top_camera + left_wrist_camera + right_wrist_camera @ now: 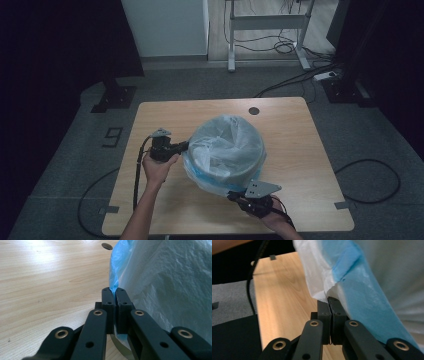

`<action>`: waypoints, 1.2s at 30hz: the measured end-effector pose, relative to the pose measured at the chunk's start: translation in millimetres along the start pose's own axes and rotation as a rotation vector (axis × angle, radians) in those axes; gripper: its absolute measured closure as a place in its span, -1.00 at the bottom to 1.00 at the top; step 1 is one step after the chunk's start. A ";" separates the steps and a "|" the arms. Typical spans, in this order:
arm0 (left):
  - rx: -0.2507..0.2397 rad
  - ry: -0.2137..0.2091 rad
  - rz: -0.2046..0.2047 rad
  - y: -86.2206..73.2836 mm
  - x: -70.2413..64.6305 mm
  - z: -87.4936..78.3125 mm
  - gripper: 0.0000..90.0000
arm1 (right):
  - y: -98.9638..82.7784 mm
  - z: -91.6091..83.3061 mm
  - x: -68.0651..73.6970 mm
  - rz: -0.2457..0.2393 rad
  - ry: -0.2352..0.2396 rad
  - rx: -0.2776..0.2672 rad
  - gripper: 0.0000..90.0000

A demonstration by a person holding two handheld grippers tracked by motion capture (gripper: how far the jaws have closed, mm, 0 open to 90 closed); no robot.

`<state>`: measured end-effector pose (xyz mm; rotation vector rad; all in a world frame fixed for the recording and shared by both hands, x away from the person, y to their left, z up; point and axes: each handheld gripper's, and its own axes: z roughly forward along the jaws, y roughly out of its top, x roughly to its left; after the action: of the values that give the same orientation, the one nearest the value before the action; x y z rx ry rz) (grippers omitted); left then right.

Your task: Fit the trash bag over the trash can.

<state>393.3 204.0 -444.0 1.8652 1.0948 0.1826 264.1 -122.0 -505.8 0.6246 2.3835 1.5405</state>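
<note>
A translucent white and blue plastic bag (227,150) bulges over a round container in the middle of the wooden table (165,200). My left gripper (184,146) sits at the bag's left side, its jaws shut on a blue fold of the bag (113,290). My right gripper (233,195) is at the bag's near edge, close to the table's front. In the right gripper view its jaws are shut on the white and blue rim of the bag (329,293). The bag hides the container.
A round cable hole (254,110) lies in the tabletop behind the bag. On the floor beyond are a white desk frame (267,22), cables with a power strip (325,76), a dark stand (115,95) at the left and a taped "9" (113,136).
</note>
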 end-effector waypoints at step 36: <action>-0.024 0.003 0.013 -6.5 -4.9 -1.4 0.92 | -0.1 -41.5 -25.1 0.059 -0.112 -0.143 0.41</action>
<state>385.7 202.3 -446.8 1.8516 1.0784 0.2043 268.9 -167.4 -489.4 0.7349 2.1700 1.6366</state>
